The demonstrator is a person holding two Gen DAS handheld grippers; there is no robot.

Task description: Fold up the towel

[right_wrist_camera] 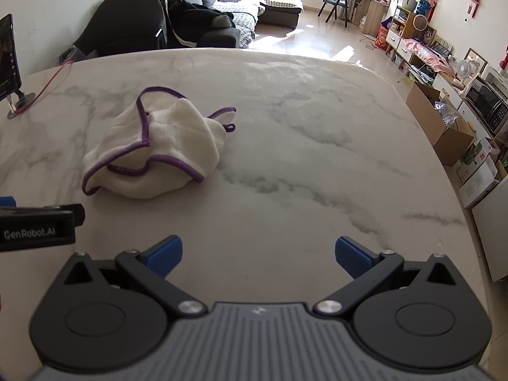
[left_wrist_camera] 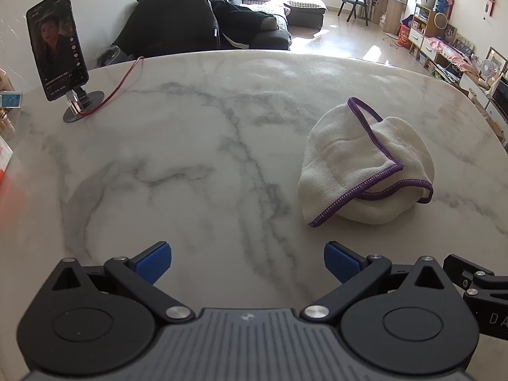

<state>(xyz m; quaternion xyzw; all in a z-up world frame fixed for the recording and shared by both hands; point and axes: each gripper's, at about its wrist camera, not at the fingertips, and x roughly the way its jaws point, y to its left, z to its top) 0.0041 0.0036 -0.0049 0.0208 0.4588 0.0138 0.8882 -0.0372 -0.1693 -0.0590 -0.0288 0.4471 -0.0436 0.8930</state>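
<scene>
A white towel with purple trim (left_wrist_camera: 362, 165) lies crumpled in a heap on the marble table (left_wrist_camera: 190, 158). In the left wrist view it sits ahead and to the right of my left gripper (left_wrist_camera: 247, 262), which is open and empty above the table. In the right wrist view the towel (right_wrist_camera: 158, 149) sits ahead and to the left of my right gripper (right_wrist_camera: 258, 255), also open and empty. Neither gripper touches the towel. The left gripper's body shows at the left edge of the right wrist view (right_wrist_camera: 38, 227).
A phone on a round stand (left_wrist_camera: 58, 50) with a red cable (left_wrist_camera: 120, 85) stands at the far left of the table. Boxes (right_wrist_camera: 476, 171) and shelves stand beyond the table's right edge. A dark sofa (left_wrist_camera: 203, 19) is behind the far edge.
</scene>
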